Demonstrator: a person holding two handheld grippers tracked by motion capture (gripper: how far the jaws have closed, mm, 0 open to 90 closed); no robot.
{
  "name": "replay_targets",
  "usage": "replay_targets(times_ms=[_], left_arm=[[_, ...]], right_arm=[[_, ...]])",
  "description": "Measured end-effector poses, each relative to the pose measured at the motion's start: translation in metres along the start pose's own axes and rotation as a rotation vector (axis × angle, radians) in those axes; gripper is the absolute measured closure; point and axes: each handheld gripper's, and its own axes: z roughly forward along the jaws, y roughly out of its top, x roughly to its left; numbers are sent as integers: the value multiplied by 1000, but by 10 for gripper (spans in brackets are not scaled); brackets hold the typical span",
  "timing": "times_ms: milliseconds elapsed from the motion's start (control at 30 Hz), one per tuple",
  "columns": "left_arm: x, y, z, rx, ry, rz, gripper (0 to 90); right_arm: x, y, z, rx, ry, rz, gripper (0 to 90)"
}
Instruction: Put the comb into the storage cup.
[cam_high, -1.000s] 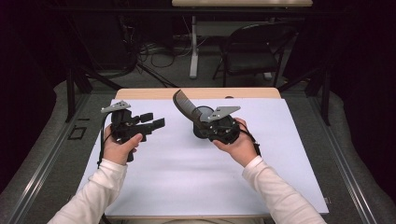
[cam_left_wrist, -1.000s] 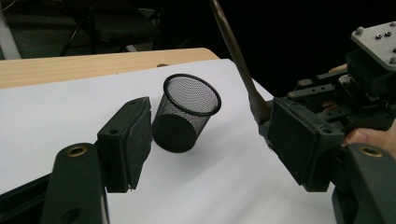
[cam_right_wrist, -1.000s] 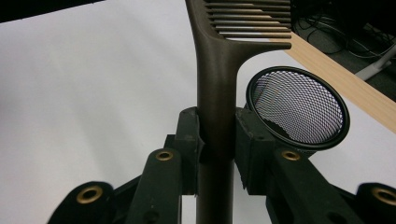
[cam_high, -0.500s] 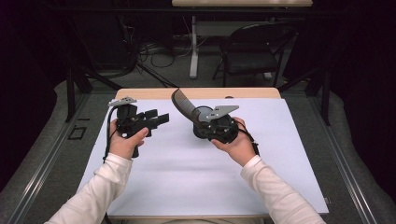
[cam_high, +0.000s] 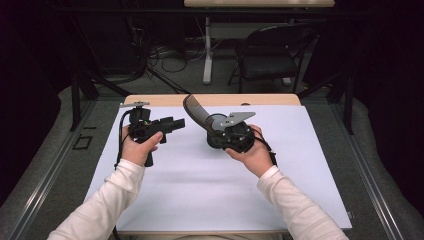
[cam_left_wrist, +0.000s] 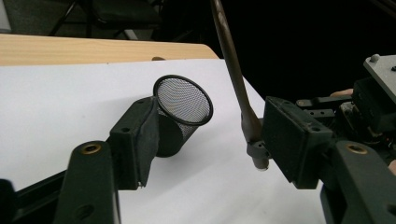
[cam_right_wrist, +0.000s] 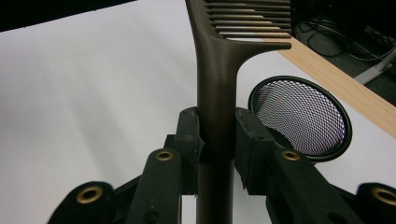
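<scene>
While the person's white-sleeved forearms reach in from the near edge of the tabletop (cam_high: 165, 200), the right gripper (cam_high: 220, 136) holds a brown comb (cam_high: 196, 112) above the white sheet that covers most of the surface. In the right gripper view its jaws are clamped on the comb's handle, one pad on each side, and the toothed end rises past them toward the top of the frame. The left gripper (cam_high: 175, 123) is held at the left of the high view, pointing across toward the comb. Its jaws stand apart and have just been closing; in the left gripper view the lower end of the comb's handle hangs just beside the inner face of the right-hand jaw, though whether it touches cannot be told. Beyond the jaws, a black mesh cup (cam_left_wrist: 180, 109) lies on its side on the white sheet, its open mouth turned up toward the cameras. Past the sheet, a strip of bare wood marks the tabletop's far edge.
</scene>
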Motion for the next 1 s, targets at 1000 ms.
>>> replay_targets(times_ms=[1000], left_arm=[[-6,3,27,48,-44,3,474]], right_arm=[[4,2,4,-5,13,-2,729]])
